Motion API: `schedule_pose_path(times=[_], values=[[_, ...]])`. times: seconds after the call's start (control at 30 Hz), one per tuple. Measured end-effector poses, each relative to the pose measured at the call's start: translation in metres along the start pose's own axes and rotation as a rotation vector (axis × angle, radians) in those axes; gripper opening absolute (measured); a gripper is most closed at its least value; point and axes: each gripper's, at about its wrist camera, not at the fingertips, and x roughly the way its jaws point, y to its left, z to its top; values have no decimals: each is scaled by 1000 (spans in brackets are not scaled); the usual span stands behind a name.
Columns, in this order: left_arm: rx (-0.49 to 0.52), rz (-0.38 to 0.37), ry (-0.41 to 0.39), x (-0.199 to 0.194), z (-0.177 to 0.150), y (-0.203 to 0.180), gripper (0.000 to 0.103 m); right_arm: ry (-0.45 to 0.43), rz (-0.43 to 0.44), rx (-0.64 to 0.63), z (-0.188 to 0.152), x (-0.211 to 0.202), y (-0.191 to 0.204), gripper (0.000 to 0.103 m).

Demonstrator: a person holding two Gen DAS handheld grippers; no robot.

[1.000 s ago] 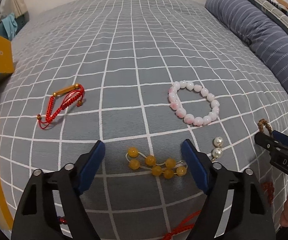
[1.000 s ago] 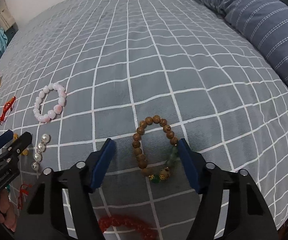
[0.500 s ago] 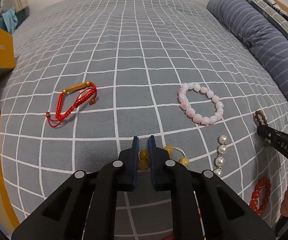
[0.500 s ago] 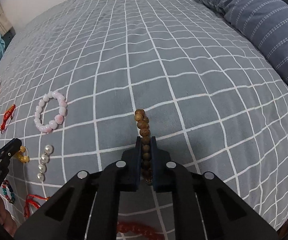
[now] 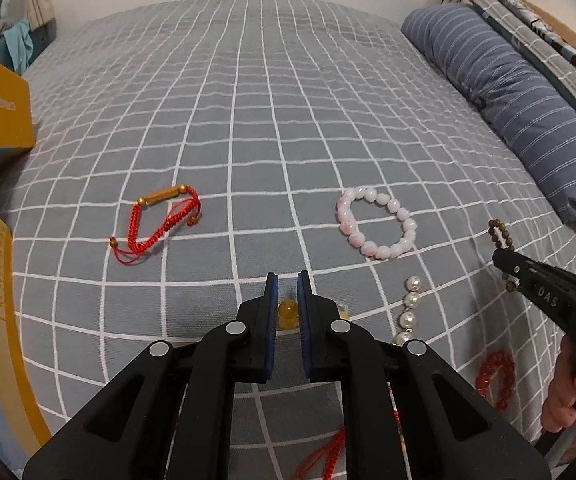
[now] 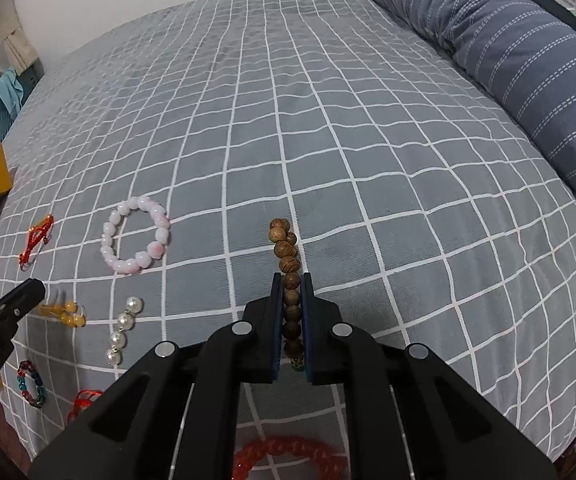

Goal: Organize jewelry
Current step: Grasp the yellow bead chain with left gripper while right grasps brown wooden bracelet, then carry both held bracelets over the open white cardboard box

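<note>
the left gripper point(image 5: 287, 286) is clamped on a string of round amber-yellow beads point(image 5: 288, 312), low over the grey checked bedspread point(image 5: 248, 120). the right gripper point(image 6: 291, 285) is pinched tight on a brown wooden bead bracelet point(image 6: 285, 248), which sticks out past its tips toward 12 o'clock. a pale pink bead bracelet point(image 6: 138, 240) lies at 10 o'clock of it, and a short strand of white pearls point(image 6: 122, 330) at 9 o'clock.

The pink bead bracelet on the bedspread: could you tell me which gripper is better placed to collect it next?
Neither is free. The left gripper, shut on the amber bracelet, lies nearer the pink bead bracelet; the right gripper clamps the wooden bracelet.
</note>
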Motion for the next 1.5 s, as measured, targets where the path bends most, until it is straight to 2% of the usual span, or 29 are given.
schedule_pose_path(times=[0.63, 1.03, 1.23, 1.5], values=[[15, -23, -100, -54, 4, -4, 9, -106, 34, -16, -1, -42, 11, 7], [12, 27, -148, -80, 5, 11, 9, -153, 29, -39, -2, -61, 28, 7], [1, 48, -163, -99, 2, 27, 9, -165, 51, -65, 1, -75, 50, 7], [-37, 80, -193, -141, 5, 59, 9, -177, 120, -120, -2, -105, 110, 7]])
